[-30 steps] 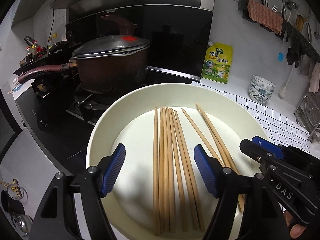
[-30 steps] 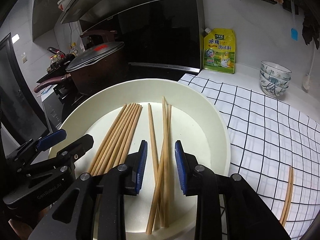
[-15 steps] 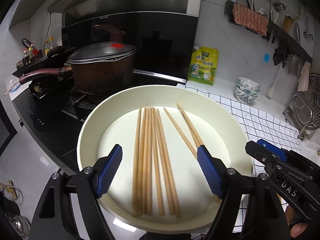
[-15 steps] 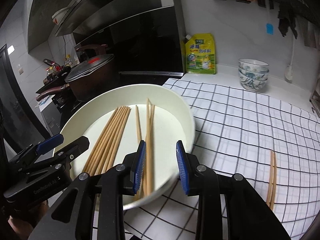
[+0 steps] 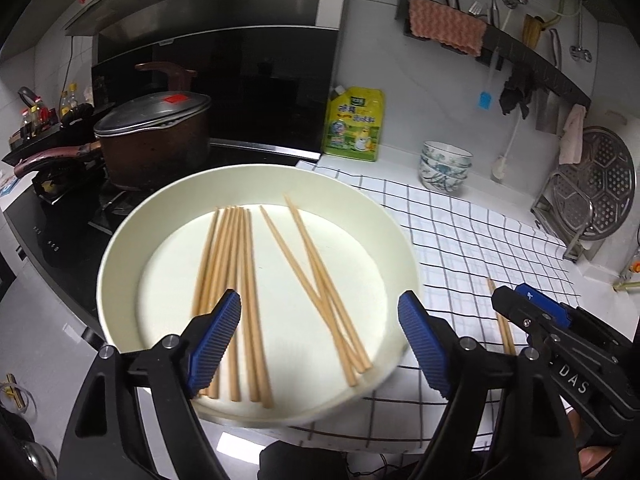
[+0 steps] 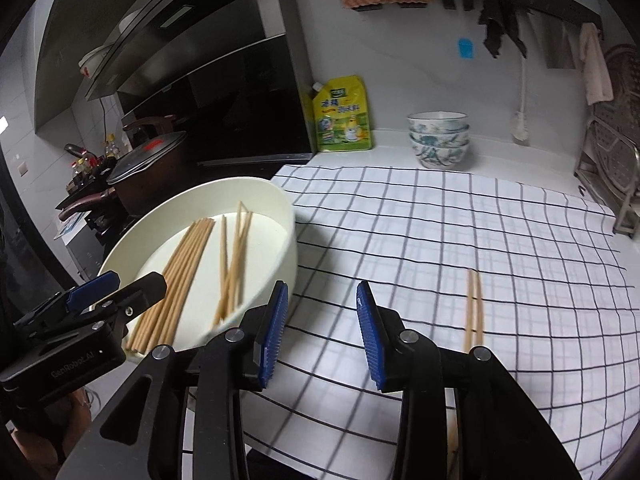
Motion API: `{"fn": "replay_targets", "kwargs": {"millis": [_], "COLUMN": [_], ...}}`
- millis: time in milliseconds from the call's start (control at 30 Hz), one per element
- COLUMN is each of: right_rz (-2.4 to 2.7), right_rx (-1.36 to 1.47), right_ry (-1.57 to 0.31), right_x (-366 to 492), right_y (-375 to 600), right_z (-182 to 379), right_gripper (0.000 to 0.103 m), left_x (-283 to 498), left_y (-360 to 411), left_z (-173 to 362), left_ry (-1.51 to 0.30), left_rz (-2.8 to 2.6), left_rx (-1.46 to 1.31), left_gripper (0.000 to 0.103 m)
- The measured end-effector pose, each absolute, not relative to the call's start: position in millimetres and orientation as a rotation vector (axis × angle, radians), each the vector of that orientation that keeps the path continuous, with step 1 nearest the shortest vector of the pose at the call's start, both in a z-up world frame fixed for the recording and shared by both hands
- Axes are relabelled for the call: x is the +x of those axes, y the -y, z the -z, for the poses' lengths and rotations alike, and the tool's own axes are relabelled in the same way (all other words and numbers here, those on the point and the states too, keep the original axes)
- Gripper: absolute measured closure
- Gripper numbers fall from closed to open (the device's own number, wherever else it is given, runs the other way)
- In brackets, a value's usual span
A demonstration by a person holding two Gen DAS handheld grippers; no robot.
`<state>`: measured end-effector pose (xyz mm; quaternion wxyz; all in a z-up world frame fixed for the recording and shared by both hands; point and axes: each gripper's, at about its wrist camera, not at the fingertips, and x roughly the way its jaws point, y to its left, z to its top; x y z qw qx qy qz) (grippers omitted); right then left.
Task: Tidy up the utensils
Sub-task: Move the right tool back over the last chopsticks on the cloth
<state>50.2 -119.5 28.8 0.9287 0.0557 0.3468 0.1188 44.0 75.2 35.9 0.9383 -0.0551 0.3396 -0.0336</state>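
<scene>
A white round basin (image 5: 120, 248) stands at the counter's left end, by the stove. Inside lie a tight bundle of wooden chopsticks (image 5: 228, 264) and three loose crossed ones (image 5: 316, 280). My left gripper (image 5: 320, 336) hovers over the basin's near rim; its jaws are opening and nothing is between them. My right gripper (image 6: 322, 334) hangs over the checked cloth (image 6: 440, 232), just right of the basin (image 6: 280, 200). Its jaws are opening too, with nothing between them. A pair of chopsticks (image 6: 474, 308) lies on the cloth to its right, also seen as chopsticks (image 5: 500, 320) in the left wrist view.
A lidded brown pot (image 5: 152, 144) sits on the black stove behind the basin. Against the back wall stand a yellow seasoning pouch (image 5: 354, 124) and stacked patterned bowls (image 5: 444, 166). A metal steamer rack (image 5: 592, 188) leans at the far right.
Both grippers have drawn back from the basin and swung right, so it looks smaller and farther left. Both pairs of jaws have widened. The pair on the cloth is nearer the right gripper.
</scene>
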Motion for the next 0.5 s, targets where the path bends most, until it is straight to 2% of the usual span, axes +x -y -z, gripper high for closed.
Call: {"fn": "replay_targets", "kwargs": {"millis": [500], "right_rz": [-0.131], "right_rx": [0.154], "right_ry": [-0.756], "right_x": [26.1], "right_y": [181.6], "right_z": [2.0], "right_gripper": [0.062], "left_x": [27.5], "left_y": [-18.9], "left_z": [-32.5], "left_ry": [-0.700], "left_rz": [0.155], "left_rx": [-0.078], "left_gripper": [0.017]}}
